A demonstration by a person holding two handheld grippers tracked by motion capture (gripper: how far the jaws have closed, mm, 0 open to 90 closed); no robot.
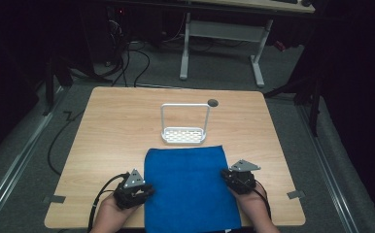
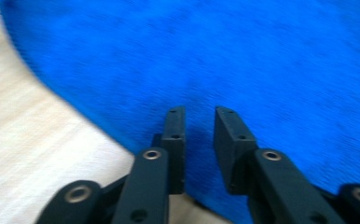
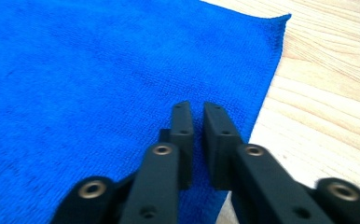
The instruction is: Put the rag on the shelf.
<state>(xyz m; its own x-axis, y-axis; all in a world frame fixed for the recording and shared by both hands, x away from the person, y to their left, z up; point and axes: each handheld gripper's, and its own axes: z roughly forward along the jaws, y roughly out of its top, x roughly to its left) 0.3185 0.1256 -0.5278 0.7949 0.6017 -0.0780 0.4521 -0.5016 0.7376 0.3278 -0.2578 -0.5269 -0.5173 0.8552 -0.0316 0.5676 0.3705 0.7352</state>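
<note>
While both pairs of fingers sit at the cloth's side edges, neither has a bite yet. Left fingers [image 2: 176, 135] stand a little apart, over the blue cloth [image 2: 243, 60] just inside its left edge, nothing between them. Right fingers [image 3: 183, 135] are nearly pressed together, a thin gap left, just inside the cloth's right edge [image 3: 262, 93]; we can't tell if any fabric is caught in there, looks like none.

In the high view the left gripper [image 1: 144, 190] and right gripper [image 1: 227, 175] flank the cloth [image 1: 188, 189], which lies flat on the near half of the tabletop [image 1: 108, 126], near edge at or over the table's front edge.

Risks we see from here:
- The cloth lies flat, so closing from above may pinch nothing and just scrape the wood.
- The right gap is too narrow to take the hem; it likely needs to open first or it pushes the edge inward and bunches it.
- One side grabbing before the other would skew the cloth when lifted or folded.
- The white rack [image 1: 184, 128] stands just beyond the far edge; a forward drag or fold could nudge or tip it.
- Pulling toward us could slide the cloth off the front.
</note>
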